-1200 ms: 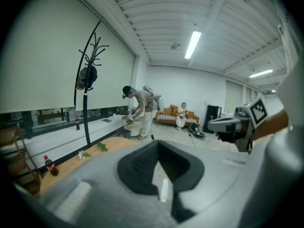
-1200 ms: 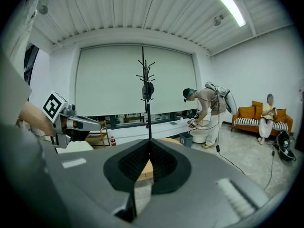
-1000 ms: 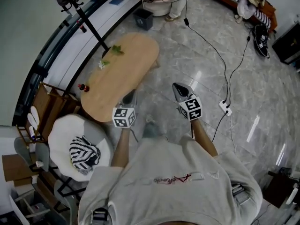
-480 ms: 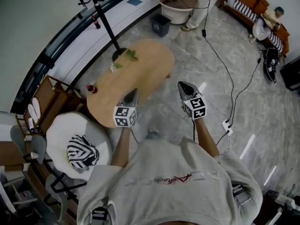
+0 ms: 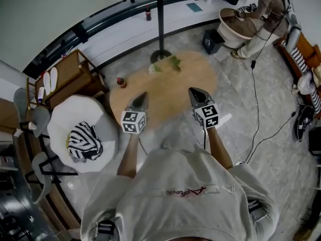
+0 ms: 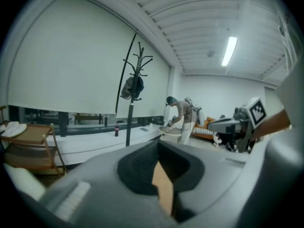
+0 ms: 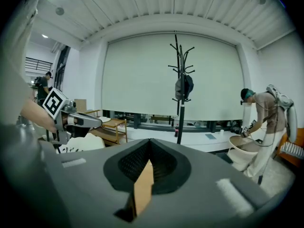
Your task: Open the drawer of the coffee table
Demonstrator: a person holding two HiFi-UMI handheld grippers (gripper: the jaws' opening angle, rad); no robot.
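Nearest, the person's light shirt [image 5: 180, 195] is filling the lower head view, both forearms reaching forward; the left gripper [image 5: 141, 95] is holding its jaws pressed together with nothing between them; the right gripper [image 5: 192, 91] is likewise keeping its jaws closed and empty; both tips are showing over the near edge of the coffee table [image 5: 168, 89], an oval wooden top lying just ahead of the person; its drawer is not showing in any view; to the left, a white round chair [image 5: 75, 122] is carrying a striped cushion [image 5: 83, 144]; a small bottle [image 5: 121, 82] is standing at the table's left rim; green leaves [image 5: 173, 62] are lying on its far part; a coat stand [image 5: 160, 19] is rising just beyond the table; a wooden rack [image 5: 70, 77] is standing at far left; a dark bin [image 5: 211, 40] is sitting beyond the table's right end; farthest, another person [image 5: 266, 9] is bending over a round white tub [image 5: 235, 26].
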